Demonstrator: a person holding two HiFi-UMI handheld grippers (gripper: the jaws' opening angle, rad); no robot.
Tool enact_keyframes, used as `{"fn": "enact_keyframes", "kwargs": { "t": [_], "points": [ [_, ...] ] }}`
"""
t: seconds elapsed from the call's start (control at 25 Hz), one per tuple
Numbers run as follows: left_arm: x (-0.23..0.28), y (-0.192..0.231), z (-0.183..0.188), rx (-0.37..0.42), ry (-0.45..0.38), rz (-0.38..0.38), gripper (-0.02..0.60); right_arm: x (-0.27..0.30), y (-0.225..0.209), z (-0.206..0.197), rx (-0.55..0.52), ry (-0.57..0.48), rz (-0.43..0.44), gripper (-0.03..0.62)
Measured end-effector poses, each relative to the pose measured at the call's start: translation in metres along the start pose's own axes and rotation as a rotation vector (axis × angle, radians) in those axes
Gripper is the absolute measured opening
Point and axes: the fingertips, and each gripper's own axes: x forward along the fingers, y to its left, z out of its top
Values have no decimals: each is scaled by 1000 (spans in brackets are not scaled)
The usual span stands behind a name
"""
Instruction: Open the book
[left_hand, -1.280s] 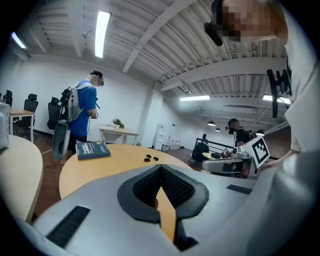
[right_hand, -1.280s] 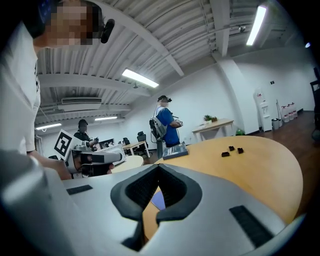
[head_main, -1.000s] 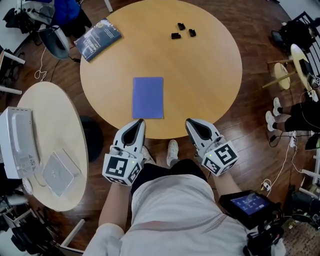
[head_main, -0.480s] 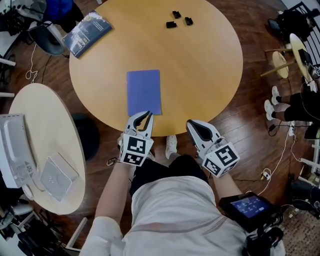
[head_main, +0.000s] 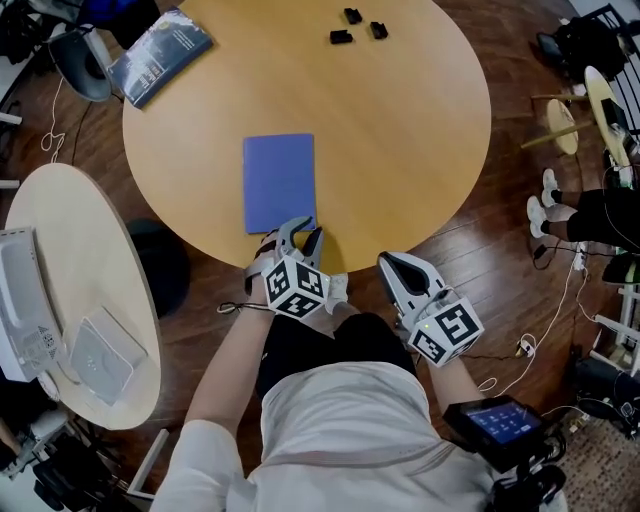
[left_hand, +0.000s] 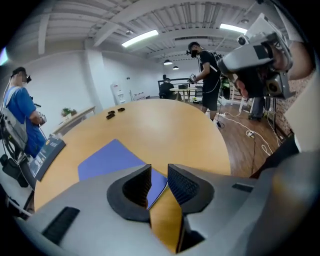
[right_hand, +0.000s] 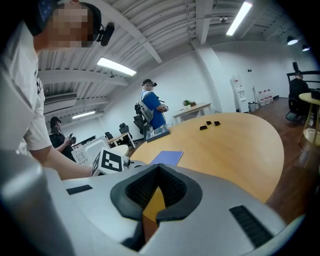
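A closed blue book (head_main: 279, 183) lies flat near the front edge of the round wooden table (head_main: 400, 130). My left gripper (head_main: 302, 234) is rolled onto its side at the book's near right corner. Its jaws stand open by a narrow gap. In the left gripper view that corner of the book (left_hand: 107, 157) shows in the gap of the left gripper (left_hand: 159, 174), and nothing is pinched. My right gripper (head_main: 393, 262) hangs shut just off the table's front edge, holding nothing. The right gripper view shows the right gripper (right_hand: 159, 167) with the book (right_hand: 167, 157) lying ahead on the left.
A dark book (head_main: 160, 42) lies at the table's far left edge. Three small black blocks (head_main: 355, 25) sit at the far side. An oval side table (head_main: 70, 250) with white devices (head_main: 100, 360) stands to the left. People stand beyond the table.
My left gripper has moved forward and right to the book's near right corner and rolled onto its side, with its jaws now apart. The right gripper has hardly moved.
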Motion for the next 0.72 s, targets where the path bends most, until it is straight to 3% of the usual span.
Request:
{"fn": "enact_keyframes", "kwargs": {
  "t": [0.24,0.72],
  "points": [
    [9,-11,-3,80,32,0,95,-4,2,-8,25,11,-5,-3],
    [12,-5,-12,-17,42,1,88,-4,-2,-10,50,0,-11,-3]
  ]
}}
